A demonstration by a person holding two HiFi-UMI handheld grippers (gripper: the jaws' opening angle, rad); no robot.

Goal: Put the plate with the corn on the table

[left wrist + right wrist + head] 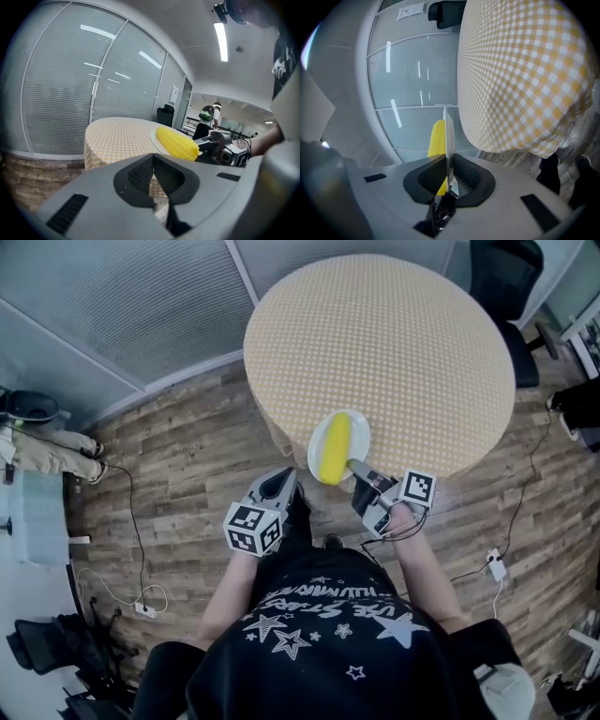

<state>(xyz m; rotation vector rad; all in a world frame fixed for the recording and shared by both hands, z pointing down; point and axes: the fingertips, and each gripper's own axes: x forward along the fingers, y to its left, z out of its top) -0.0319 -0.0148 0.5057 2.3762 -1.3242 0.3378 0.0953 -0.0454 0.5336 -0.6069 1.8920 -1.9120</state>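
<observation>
A white plate (357, 427) carries a yellow corn cob (334, 448) and hangs over the near edge of the round checked table (403, 343). My right gripper (357, 471) is shut on the plate's near rim. In the right gripper view the plate (448, 136) stands edge-on between the jaws, with the corn (437, 138) on its left and the tablecloth (525, 75) to the right. My left gripper (279, 486) is shut and empty, low beside the table. In the left gripper view the corn (176, 142) lies on the plate (155, 139) ahead.
A black office chair (511, 296) stands behind the table at the upper right. Cables and a power strip (495, 565) lie on the wooden floor to my right. Glass partition walls (122, 306) run along the upper left. A person with a green bag (207, 117) stands far off.
</observation>
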